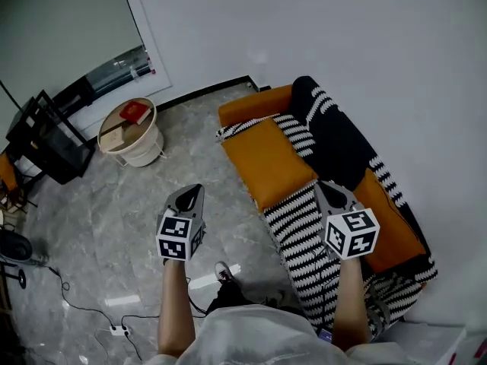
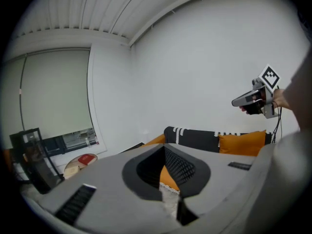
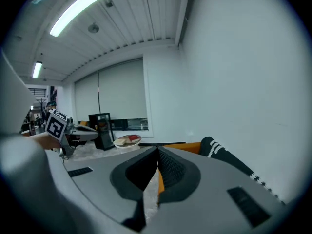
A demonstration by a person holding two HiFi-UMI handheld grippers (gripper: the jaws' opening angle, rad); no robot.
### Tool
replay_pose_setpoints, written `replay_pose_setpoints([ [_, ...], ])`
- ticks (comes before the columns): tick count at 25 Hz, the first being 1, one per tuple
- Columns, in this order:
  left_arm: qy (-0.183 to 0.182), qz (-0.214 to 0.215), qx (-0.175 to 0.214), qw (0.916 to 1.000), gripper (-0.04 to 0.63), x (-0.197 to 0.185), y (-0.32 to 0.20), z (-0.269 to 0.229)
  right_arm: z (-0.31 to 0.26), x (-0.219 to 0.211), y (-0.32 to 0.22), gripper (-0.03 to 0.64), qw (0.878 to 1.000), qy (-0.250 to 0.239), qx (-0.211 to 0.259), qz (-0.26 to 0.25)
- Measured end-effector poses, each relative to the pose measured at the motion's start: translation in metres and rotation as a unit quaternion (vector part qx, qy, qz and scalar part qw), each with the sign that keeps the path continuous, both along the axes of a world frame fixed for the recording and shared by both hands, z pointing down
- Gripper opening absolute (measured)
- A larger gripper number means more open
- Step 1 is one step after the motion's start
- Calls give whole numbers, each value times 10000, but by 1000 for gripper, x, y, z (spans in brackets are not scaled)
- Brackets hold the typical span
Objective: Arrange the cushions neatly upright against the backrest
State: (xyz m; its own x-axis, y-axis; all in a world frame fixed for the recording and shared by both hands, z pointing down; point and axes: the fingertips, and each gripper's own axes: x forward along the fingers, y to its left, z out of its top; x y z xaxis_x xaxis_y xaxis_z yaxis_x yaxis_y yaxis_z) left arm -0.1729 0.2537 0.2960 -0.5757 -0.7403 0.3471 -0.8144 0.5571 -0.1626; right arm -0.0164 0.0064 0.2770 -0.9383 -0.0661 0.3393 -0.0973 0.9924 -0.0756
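Two tools are hovering, jaws together & empty: left tool [image 1: 192,192], right tool [image 1: 327,190]. Orange cushion [image 1: 266,162] is lying flat on sofa [image 1: 304,249].

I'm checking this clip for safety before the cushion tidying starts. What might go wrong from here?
1. Both the left gripper and right gripper have jaws shut and empty; unless opened, they would likely shove the flat orange cushion rather than grip it.
2. The black-and-white striped throw lies beside that cushion and may get pinched along with it.
3. A loose black cable trails on the grey floor; stepping sideways risks a trip.
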Motion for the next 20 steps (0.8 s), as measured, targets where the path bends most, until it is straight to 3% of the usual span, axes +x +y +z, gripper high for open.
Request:
replay_pose_setpoints([
  [10,-54,-297,100,9995,14,-106,94,-3,-13,-147,103,3,9975,-90,245,-651],
  [20,-122,-214,-28,9997,14,-226,150,-6,-19,-262,138,3,9988,-163,298,-365],
])
